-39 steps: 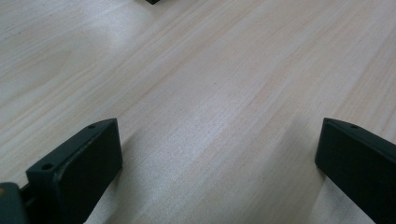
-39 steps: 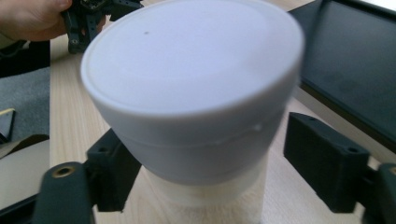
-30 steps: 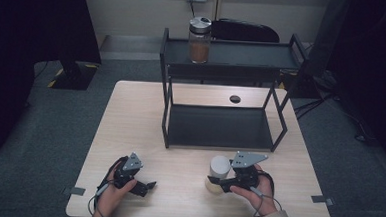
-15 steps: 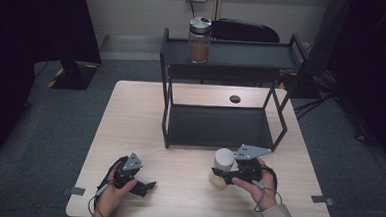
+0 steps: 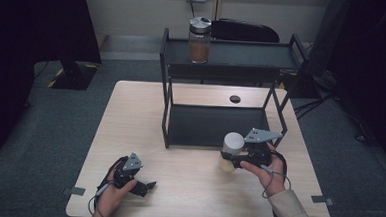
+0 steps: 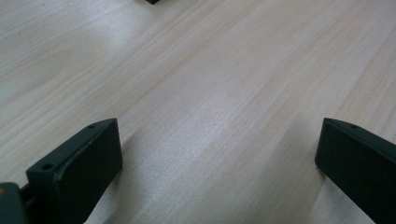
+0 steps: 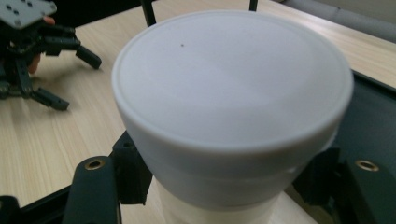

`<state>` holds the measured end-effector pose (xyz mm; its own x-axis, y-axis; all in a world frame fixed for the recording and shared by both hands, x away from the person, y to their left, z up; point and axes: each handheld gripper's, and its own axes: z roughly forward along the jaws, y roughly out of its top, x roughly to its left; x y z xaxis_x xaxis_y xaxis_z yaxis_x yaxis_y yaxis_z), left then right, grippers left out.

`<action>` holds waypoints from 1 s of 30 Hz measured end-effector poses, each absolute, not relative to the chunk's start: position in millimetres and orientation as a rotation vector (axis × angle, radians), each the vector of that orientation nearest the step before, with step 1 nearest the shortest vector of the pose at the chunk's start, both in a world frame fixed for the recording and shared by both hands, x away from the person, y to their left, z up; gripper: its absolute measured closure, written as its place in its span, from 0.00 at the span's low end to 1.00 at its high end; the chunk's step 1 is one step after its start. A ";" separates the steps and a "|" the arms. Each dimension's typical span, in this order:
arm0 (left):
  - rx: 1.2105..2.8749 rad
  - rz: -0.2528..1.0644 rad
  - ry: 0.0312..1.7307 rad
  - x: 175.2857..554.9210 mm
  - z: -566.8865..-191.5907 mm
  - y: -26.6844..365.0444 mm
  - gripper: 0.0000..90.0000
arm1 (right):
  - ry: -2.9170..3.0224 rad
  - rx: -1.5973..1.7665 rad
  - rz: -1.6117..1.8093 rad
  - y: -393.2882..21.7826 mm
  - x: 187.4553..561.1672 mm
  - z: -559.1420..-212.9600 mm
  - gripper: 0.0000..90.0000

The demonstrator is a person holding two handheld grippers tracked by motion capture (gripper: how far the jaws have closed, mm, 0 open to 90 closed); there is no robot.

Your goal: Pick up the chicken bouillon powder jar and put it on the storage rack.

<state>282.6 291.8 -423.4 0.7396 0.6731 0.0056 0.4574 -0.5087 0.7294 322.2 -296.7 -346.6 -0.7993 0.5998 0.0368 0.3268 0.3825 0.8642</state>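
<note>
A jar with a white lid [image 5: 233, 142] and a pale body hangs above the table [image 5: 188, 163], just in front of the black rack [image 5: 215, 125]. My right gripper [image 5: 231, 159] is shut on it, the jaws clamping its sides below the lid. In the right gripper view the lid [image 7: 229, 102] looms close, and my right gripper [image 7: 224, 189] holds the jar on both sides. My left gripper [image 5: 148, 186] rests low on the table at the front left, open. In the left gripper view my left gripper [image 6: 219, 149] has only bare wood between its jaws.
The two-tier black rack carries a glass jar of brown contents [image 5: 199, 39] on its top shelf [image 5: 254, 54]; the lower shelf is bare. A small dark round spot [image 5: 235, 98] lies on the table behind the rack. My left gripper [image 7: 72, 77] sits far off in the right gripper view.
My right gripper has lifted the white-lidded jar off the table and carried it slightly toward the rack. The left gripper has stayed in place.
</note>
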 end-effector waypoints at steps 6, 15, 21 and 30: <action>2.198 0.375 0.847 282.7 -423.3 291.8 0.00 | 2.356 0.816 1.374 -298.4 329.3 -334.4 0.38; 2.198 0.374 0.846 282.7 -423.3 291.9 0.00 | 2.337 0.842 1.378 -306.7 339.0 -316.0 0.38; 2.198 0.374 0.847 282.7 -423.2 291.8 0.00 | 2.319 0.847 1.378 -311.5 343.2 -302.8 0.38; 2.198 0.374 0.847 282.7 -423.2 291.8 0.00 | 2.303 0.841 1.387 -312.9 350.4 -280.0 0.38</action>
<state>282.7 291.8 -423.2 0.7399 0.6727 0.0060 0.4574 -0.5096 0.7288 350.4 -312.9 -280.0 -0.7743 0.6323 0.0253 0.3182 0.3545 0.8792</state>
